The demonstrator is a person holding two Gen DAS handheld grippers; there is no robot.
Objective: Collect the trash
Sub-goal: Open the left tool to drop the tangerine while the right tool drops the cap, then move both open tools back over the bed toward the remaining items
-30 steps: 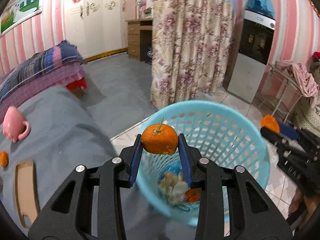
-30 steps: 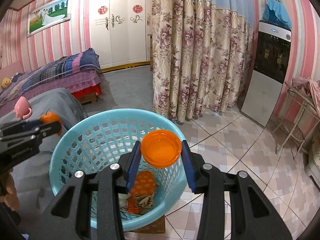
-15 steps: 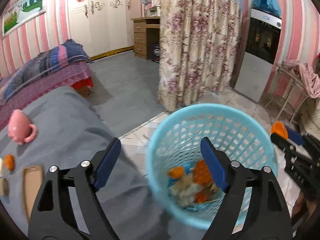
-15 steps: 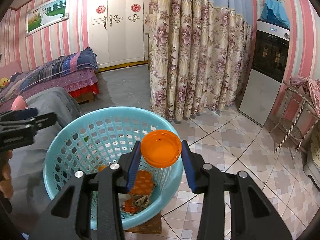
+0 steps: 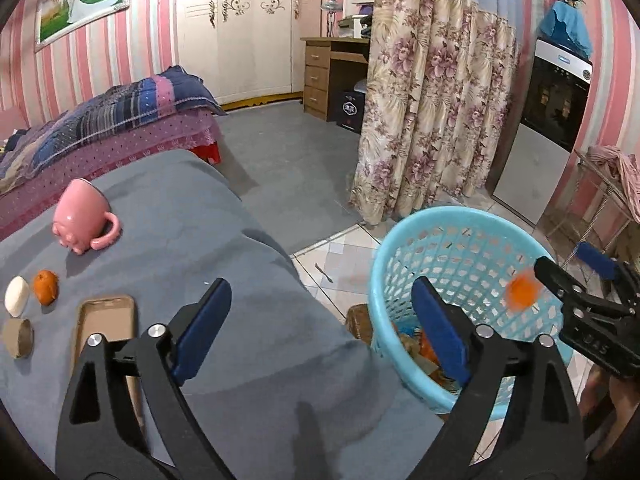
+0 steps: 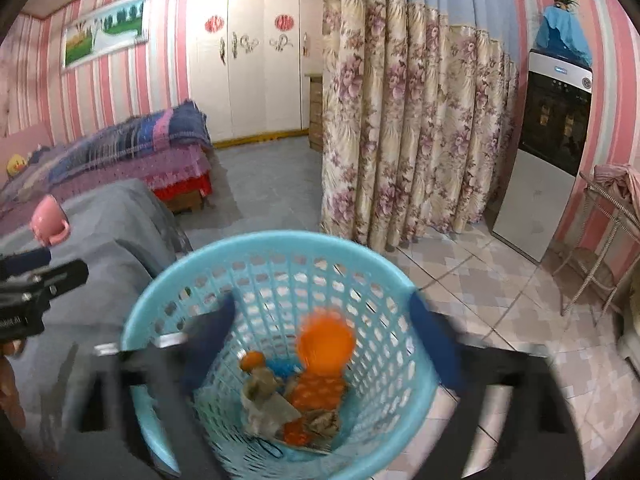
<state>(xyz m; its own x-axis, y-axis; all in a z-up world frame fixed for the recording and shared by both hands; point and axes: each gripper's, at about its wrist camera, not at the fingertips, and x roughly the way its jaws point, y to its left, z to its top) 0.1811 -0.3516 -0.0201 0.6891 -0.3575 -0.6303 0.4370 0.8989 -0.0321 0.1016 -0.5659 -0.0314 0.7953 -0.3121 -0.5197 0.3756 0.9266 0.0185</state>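
Left wrist view: left tool [image 5: 320, 320] released, nothing between its blue pads, jaws have just been opening. It points at the gap between the grey-covered bench [image 5: 208, 240] and the blue basket [image 5: 472, 304]. Risk: this tool overlaps the near rim, so a careless swing could clip the rim and tip the basket, which seems to sit on something low and brown at the bench edge. Trash left on the bench: orange peel piece [image 5: 46, 286], cardboard roll [image 5: 18, 338], both far left of the tool, well apart from it. White oval thing [image 5: 17, 296], pink mug [image 5: 82, 220] and tan phone case [image 5: 106, 320] sit there too; grabbing one of those by mistake is a likely error. Right tool [image 5: 560, 272] shows at the right edge, an orange blur just beside its tip.

Right wrist view: right tool [image 6: 320, 332] released too, jaws have just been opening, blurred, spread wide over the basket [image 6: 168, 304]. Orange lid [image 6: 326, 346] is free of the pads, blurred, between them and inside the rim, apparently falling. Risk: it could bounce off the pile, though it looks well inside. It lies just above the trash heap [image 6: 288, 404] at the bottom, below and ahead of the tool.
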